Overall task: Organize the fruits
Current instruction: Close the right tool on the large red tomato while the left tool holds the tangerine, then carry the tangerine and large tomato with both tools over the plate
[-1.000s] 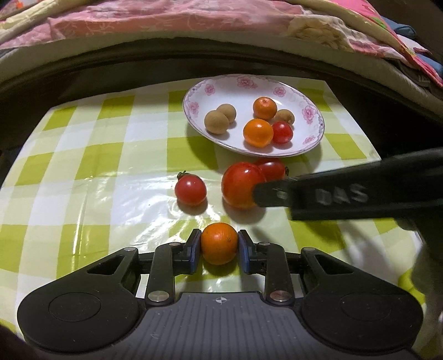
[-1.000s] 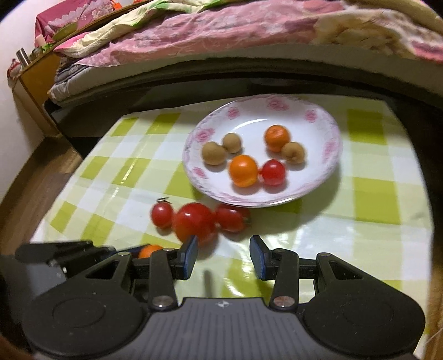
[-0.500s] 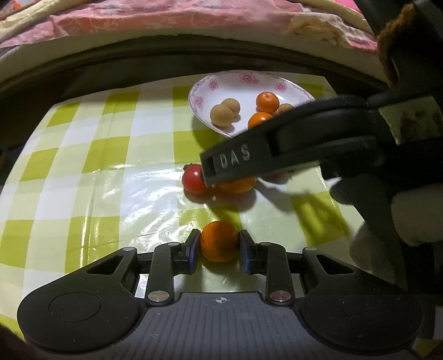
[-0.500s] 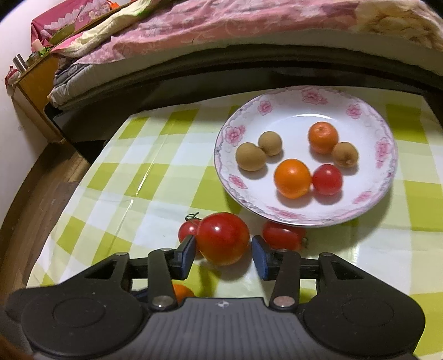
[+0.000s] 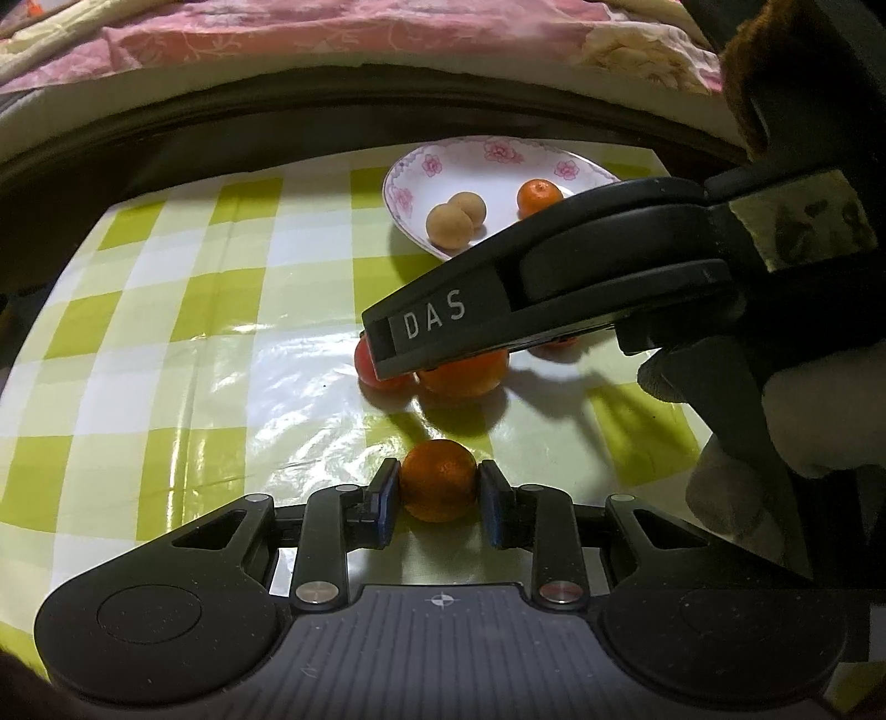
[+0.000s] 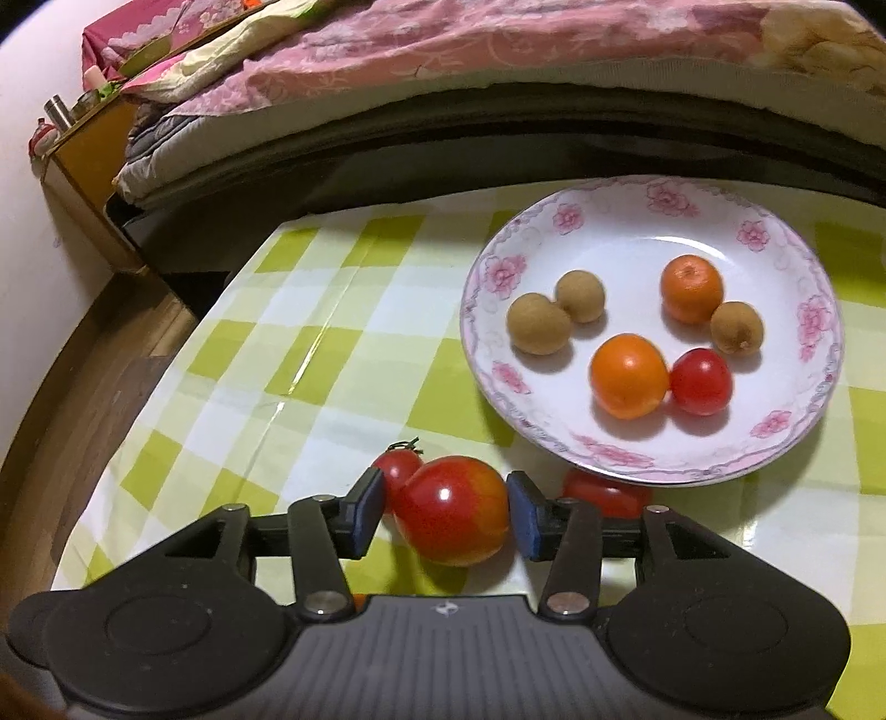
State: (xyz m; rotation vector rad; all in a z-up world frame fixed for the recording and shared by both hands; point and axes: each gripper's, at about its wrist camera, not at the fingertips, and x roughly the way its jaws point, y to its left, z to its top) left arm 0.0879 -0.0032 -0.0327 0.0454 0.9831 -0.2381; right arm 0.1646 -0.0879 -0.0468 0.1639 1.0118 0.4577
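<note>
My left gripper point(image 5: 438, 490) is shut on a small orange point(image 5: 437, 487) low over the checked cloth. My right gripper point(image 6: 446, 507) has its blue pads touching both sides of the large red tomato point(image 6: 451, 509), shut on it; the tomato rests on the cloth. A small stemmed tomato point(image 6: 394, 468) sits just left behind it, another small tomato point(image 6: 606, 493) lies under the plate's near rim. The flowered white plate point(image 6: 797, 443) holds two oranges, three brown longans and one cherry tomato. In the left wrist view the right gripper's black body point(image 5: 554, 293) hides most of the plate point(image 5: 404, 183).
The green-and-white checked cloth point(image 6: 332, 332) covers a low table. A bed with a pink quilt point(image 6: 443, 50) runs along the far side. A wooden nightstand point(image 6: 94, 149) stands far left. The table's left edge drops to wooden floor point(image 6: 83, 387).
My right gripper has moved forward and left, closing around the large tomato. In the left wrist view its body now covers more of the plate. The left gripper keeps the orange.
</note>
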